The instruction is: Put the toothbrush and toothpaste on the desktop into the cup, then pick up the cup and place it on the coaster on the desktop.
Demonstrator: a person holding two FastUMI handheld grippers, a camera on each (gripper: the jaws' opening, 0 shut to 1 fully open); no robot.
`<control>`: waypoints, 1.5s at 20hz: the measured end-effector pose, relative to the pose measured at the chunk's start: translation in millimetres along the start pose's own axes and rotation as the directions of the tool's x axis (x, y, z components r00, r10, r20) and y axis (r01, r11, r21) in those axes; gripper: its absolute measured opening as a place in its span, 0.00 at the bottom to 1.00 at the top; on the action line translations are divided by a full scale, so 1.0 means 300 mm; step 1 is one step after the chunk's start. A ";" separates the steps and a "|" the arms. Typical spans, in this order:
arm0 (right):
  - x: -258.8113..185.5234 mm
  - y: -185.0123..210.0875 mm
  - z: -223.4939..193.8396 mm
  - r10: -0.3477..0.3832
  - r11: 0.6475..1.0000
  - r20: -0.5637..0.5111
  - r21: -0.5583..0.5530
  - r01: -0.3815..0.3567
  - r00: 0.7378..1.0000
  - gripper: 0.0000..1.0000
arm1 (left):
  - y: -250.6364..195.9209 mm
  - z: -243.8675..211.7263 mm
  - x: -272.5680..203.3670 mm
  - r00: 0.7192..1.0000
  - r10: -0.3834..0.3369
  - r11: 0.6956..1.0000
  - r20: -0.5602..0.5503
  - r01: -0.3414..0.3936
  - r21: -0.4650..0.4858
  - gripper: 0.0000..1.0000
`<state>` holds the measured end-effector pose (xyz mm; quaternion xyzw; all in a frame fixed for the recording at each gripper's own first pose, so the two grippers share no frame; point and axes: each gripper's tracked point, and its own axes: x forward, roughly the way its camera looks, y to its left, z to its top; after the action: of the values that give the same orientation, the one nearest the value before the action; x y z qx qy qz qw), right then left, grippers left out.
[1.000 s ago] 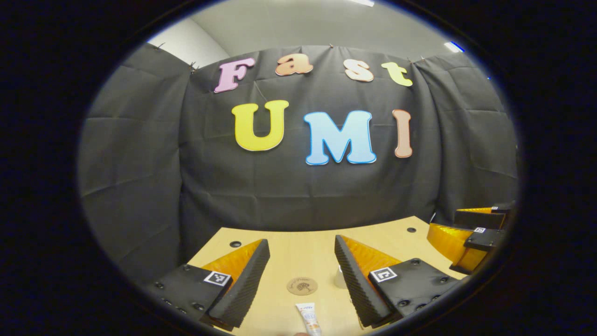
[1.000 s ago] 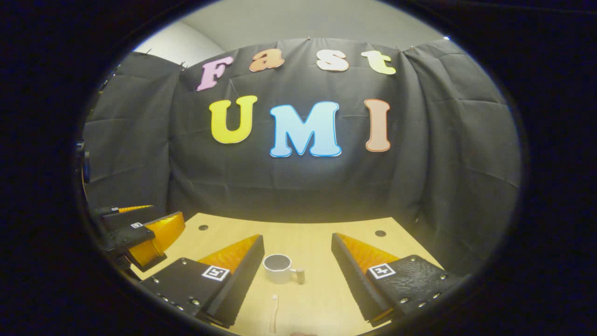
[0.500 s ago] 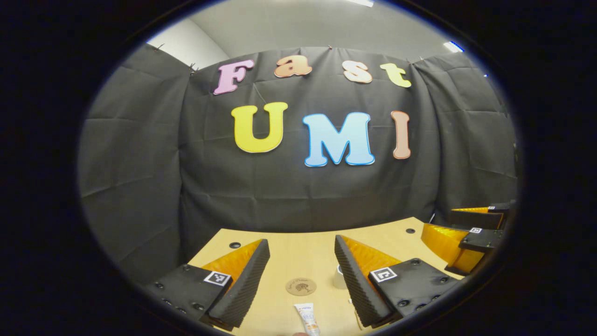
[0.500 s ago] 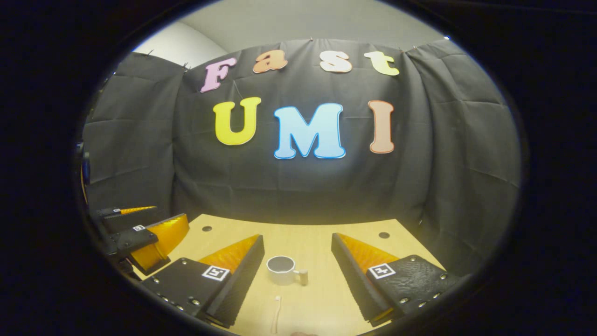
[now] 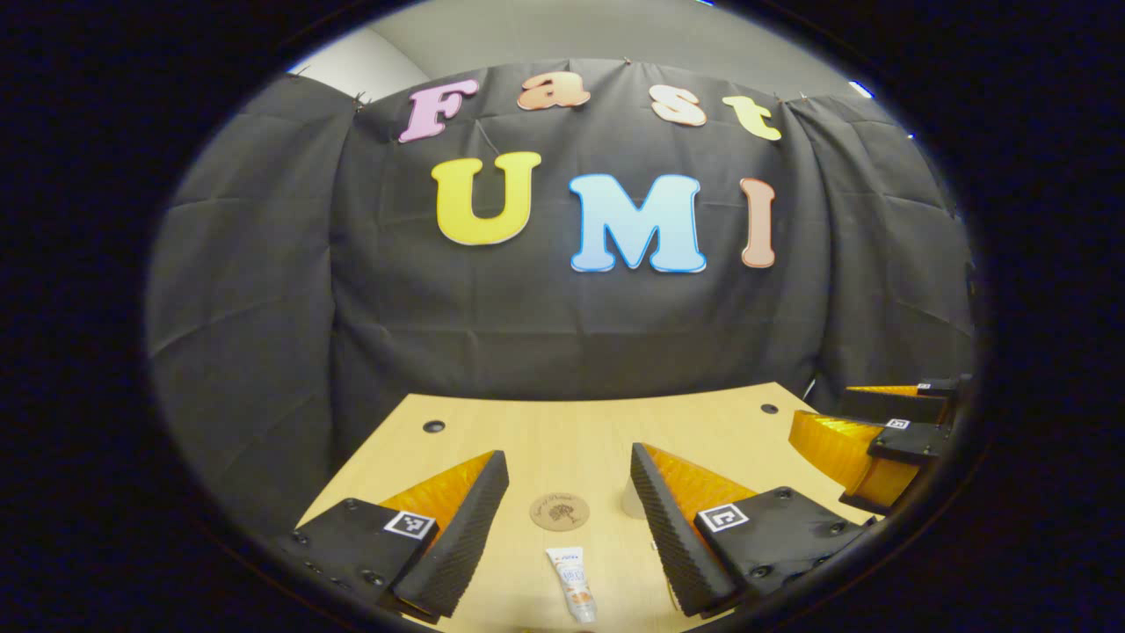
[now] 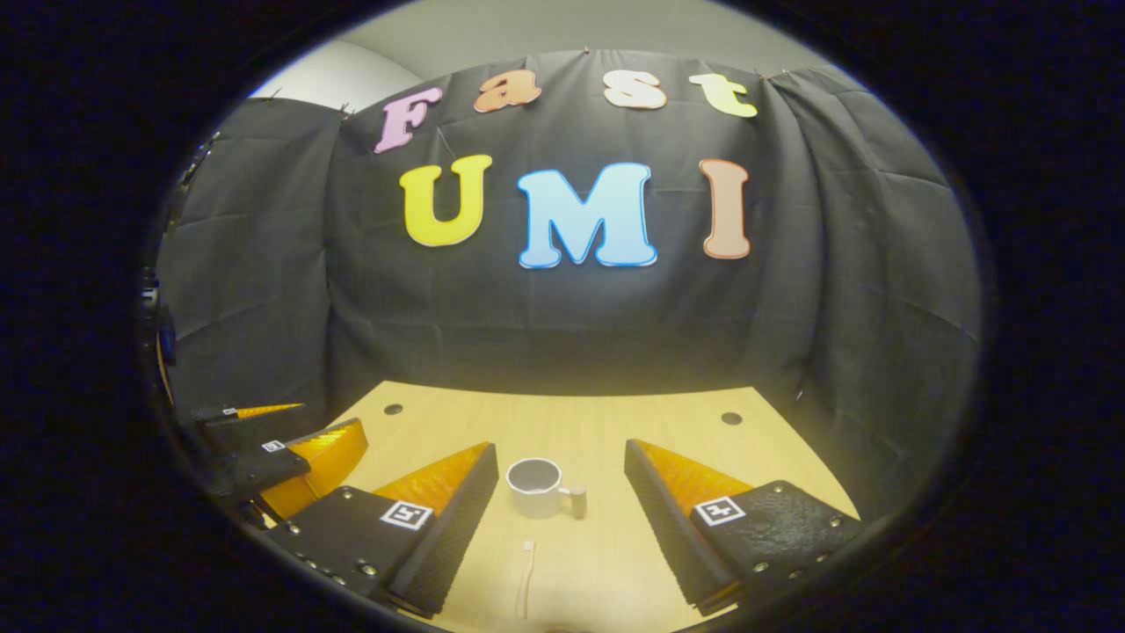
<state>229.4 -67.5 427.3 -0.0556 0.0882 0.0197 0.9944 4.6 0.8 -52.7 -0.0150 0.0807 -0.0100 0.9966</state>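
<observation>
Both grippers hung open above the worktop (image 5: 545, 440): the left gripper (image 5: 569, 492) over the toothpaste (image 5: 571, 593) and coaster (image 5: 559, 512), the right gripper (image 6: 561, 483) over the toothbrush (image 6: 526, 576) (lying flat) and white cup (image 6: 538, 488).

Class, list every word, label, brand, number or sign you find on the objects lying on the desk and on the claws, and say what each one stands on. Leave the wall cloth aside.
Toothpaste tube: printed label, too small and blurred to read.
Coaster: a tree-like emblem with a line of script above it, unreadable.
Left claw: square black-and-white marker tags, patterns, not text.
Right claw: the same kind of marker tags, no words.
Cup and toothbrush: no visible writing.
</observation>
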 end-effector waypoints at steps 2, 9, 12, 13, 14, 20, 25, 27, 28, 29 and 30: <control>-0.013 0.070 -0.154 0.008 1.000 -0.059 -0.008 -0.008 0.998 0.93 | 0.005 -0.073 0.027 0.998 -0.004 1.000 -0.061 0.004 -0.005 0.93; 0.025 0.102 -0.439 0.059 0.998 -0.355 -0.002 -0.064 0.933 0.93 | 0.020 -0.400 0.104 0.944 -0.020 1.000 -0.330 0.021 0.000 0.93; 0.065 0.109 -0.537 0.058 0.998 -0.461 0.010 -0.060 0.886 0.94 | 0.029 -0.539 0.109 0.893 -0.021 1.000 -0.449 0.019 -0.009 0.94; 0.072 0.114 -0.582 0.060 0.998 -0.501 0.012 -0.062 0.864 0.94 | 0.028 -0.575 0.111 0.867 -0.027 1.000 -0.497 0.022 -0.016 0.93; 0.072 0.122 -0.613 0.062 0.998 -0.532 0.019 -0.062 0.844 0.94 | 0.025 -0.590 0.118 0.850 -0.030 1.000 -0.525 0.020 -0.024 0.97; 0.090 0.149 -0.797 0.084 0.996 -0.695 0.060 -0.058 0.714 0.95 | 0.036 -0.755 0.146 0.751 -0.032 0.999 -0.659 0.008 -0.039 0.95; 0.108 0.152 -0.883 0.092 0.996 -0.779 0.071 -0.058 0.621 0.95 | 0.046 -0.864 0.159 0.670 -0.028 0.999 -0.742 -0.011 -0.048 0.95; 0.114 0.151 -0.898 0.093 0.996 -0.799 0.074 -0.056 0.594 0.92 | 0.047 -0.894 0.168 0.648 -0.027 0.998 -0.761 -0.023 -0.055 0.95; 0.115 0.146 -0.909 0.089 0.996 -0.809 0.068 -0.057 0.581 0.92 | 0.054 -0.910 0.172 0.639 -0.022 0.998 -0.769 -0.031 -0.053 0.96; 0.119 0.147 -0.915 0.085 0.996 -0.817 0.063 -0.057 0.570 0.92 | 0.059 -0.923 0.176 0.627 -0.016 0.998 -0.779 -0.037 -0.051 0.96; 0.123 0.148 -0.922 0.083 0.996 -0.824 0.061 -0.057 0.560 0.92 | 0.064 -0.940 0.176 0.616 -0.012 0.998 -0.787 -0.042 -0.048 0.96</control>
<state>215.7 -53.8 145.5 -0.0413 0.5451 0.0297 0.8368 11.7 10.7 -339.9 -0.0392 0.5094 -0.0049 0.8596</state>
